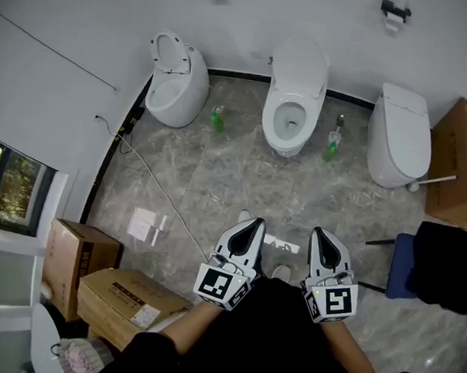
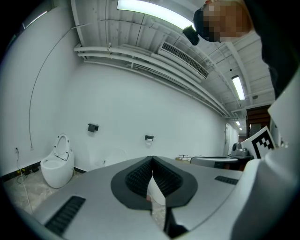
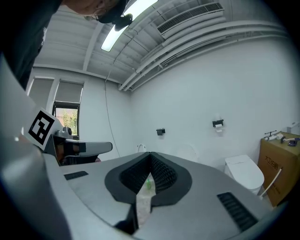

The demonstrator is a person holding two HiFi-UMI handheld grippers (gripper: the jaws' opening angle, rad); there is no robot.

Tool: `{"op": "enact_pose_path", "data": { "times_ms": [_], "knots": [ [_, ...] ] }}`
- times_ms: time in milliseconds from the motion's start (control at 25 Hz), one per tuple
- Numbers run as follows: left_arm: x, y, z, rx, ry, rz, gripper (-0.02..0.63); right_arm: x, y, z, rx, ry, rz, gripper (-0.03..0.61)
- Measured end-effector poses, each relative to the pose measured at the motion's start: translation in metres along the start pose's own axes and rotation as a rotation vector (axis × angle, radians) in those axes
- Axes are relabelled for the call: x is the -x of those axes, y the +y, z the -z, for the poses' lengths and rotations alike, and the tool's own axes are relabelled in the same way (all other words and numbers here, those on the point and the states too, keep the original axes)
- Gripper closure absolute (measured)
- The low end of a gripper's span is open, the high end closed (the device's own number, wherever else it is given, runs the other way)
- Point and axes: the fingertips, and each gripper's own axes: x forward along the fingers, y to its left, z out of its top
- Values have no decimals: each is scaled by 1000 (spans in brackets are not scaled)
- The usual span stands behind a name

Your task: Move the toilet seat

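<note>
Three white toilets stand along the far wall. The middle toilet (image 1: 293, 97) has its seat and lid raised against the wall, bowl exposed. The left toilet (image 1: 176, 79) also has its seat up (image 2: 61, 146). The right toilet (image 1: 401, 131) has its lid down (image 3: 243, 171). My left gripper (image 1: 254, 224) and right gripper (image 1: 321, 231) are held side by side near my body, well short of the toilets, both shut with nothing between the jaws. In each gripper view the jaws meet at the tips.
Green bottles (image 1: 217, 119) (image 1: 332, 148) stand on the floor beside the middle toilet. Cardboard boxes (image 1: 122, 302) sit at the lower left, another box (image 1: 463, 165) at the right wall. A blue chair with dark cloth (image 1: 445, 269) is at right. A cable (image 1: 149, 174) runs across the floor.
</note>
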Motion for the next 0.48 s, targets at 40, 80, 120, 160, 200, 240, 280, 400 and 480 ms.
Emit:
{"op": "enact_pose_path", "data": {
  "times_ms": [40,80,120,160,200,240,280,400,480],
  "knots": [
    [-2,3,0,-1,0,0,598,-2,-2,0,-11,3,8,551],
    [-3,6,1,0,1,1,598,-3,-5,2,-30,9,17,549],
    [-6,9,2,3,3,1,598,-4,-8,5,-52,14,25,551],
    [-8,12,3,6,4,2,598,-5,-11,8,-70,17,30,551],
    [-12,14,4,9,7,4,598,-7,-14,11,-76,20,32,551],
    [-16,17,6,12,10,6,598,-9,-16,14,-74,23,34,549],
    [-20,19,7,14,14,10,598,-12,-18,15,-71,26,38,551],
    [-34,25,9,16,33,33,598,-24,-25,15,-74,46,60,549],
    [-43,32,10,13,42,47,598,-36,-28,18,-58,61,64,549]
  ]
}}
